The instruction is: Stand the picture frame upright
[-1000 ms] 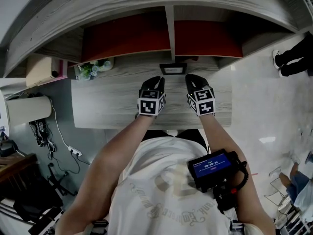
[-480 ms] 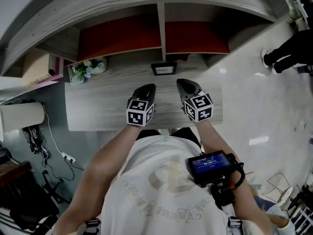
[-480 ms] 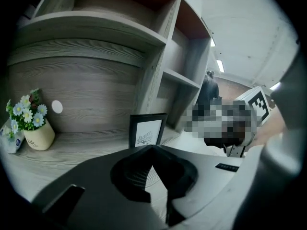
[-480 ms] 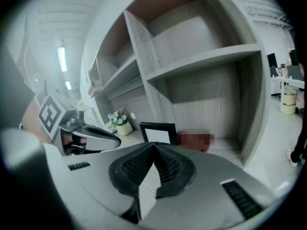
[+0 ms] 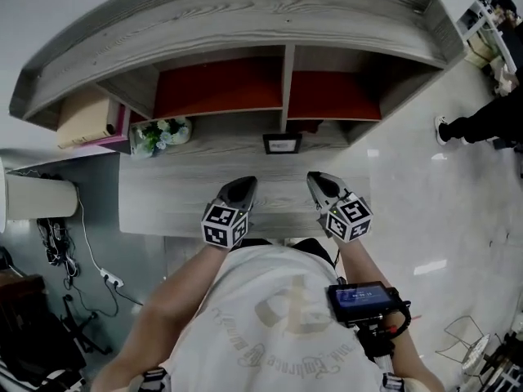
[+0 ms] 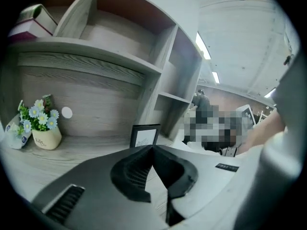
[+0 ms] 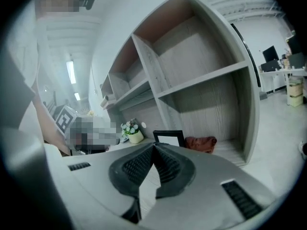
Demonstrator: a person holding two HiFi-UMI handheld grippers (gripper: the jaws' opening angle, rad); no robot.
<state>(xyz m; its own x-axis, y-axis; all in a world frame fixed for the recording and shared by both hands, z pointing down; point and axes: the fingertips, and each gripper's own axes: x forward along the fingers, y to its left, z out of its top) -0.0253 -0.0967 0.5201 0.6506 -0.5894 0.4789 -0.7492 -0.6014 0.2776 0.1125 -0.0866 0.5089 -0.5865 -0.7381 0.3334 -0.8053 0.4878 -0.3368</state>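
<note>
We see the small black picture frame [image 5: 282, 144] standing upright at the desk's back, dead ahead between left gripper [image 5: 241, 188] and right gripper [image 5: 321, 183]. Both are pinched together, empty, equally near.

The near half of the desk [image 5: 163, 198] is bare — room to pass. Far back stand a flower pot [image 5: 160, 134] on the left, the picture frame [image 5: 282, 144] in the middle, a cloth [image 7: 200, 143] just right of it — shelves [image 5: 245, 19] hang over them.
</note>
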